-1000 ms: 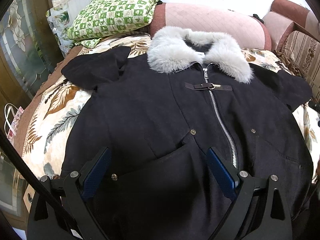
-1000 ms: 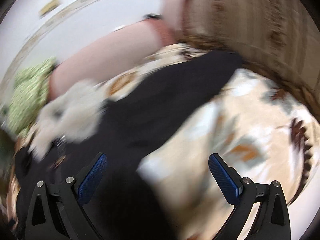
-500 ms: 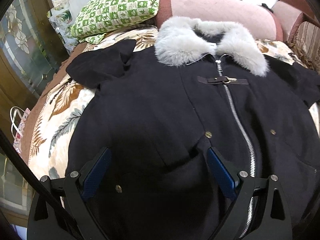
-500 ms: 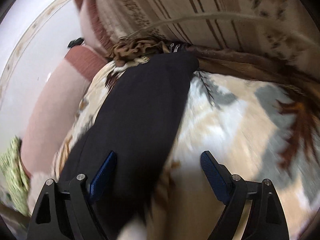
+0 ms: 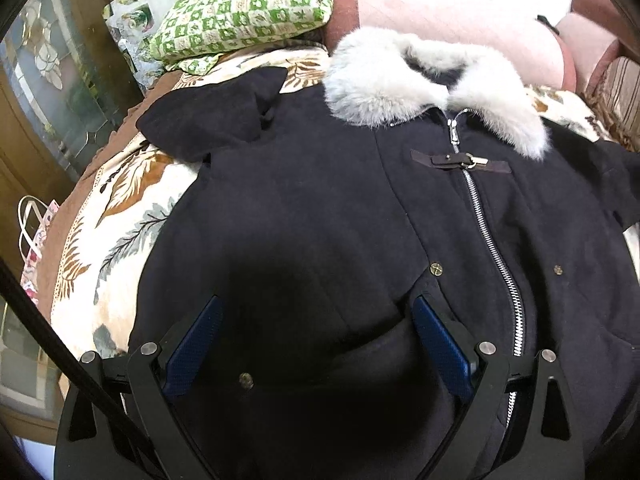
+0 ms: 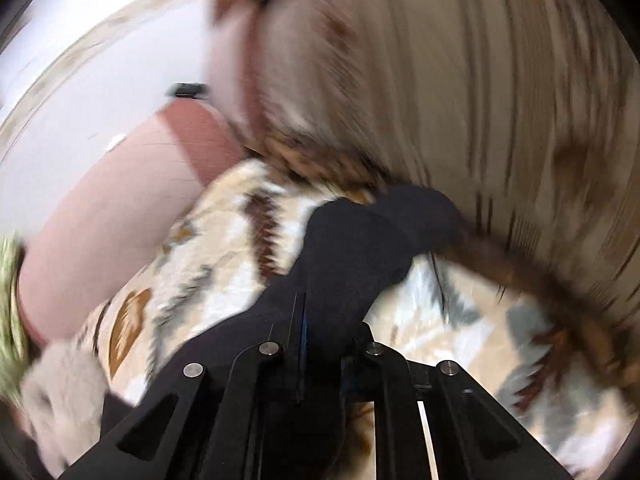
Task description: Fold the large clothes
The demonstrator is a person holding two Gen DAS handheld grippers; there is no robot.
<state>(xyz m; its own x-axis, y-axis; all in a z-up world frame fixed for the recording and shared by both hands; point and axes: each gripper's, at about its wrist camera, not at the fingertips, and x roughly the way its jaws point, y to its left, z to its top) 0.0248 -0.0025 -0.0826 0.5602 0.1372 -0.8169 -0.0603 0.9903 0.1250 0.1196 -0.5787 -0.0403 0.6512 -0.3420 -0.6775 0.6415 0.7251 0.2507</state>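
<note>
Across the bed: I see a leaf-print cream and brown bedspread [image 5: 120, 200].
Coat: black zip-front coat with grey fur collar [image 5: 320, 208], lying flat, front up, on the bedspread.
Bedding: folded green-and-white checked quilt [image 5: 248, 8] at the headboard.
Left gripper [image 5: 316, 340]: jaws wide apart over my coat's lower front.
Right gripper [image 6: 320, 336]: clamped on the coat's black sleeve [image 6: 360, 248]; view blurred.
Writing: none I can read.

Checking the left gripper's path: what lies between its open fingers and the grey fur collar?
Only the black coat front, unbroken up to the grey fur collar, in the left wrist view; left gripper holds nothing.
</note>
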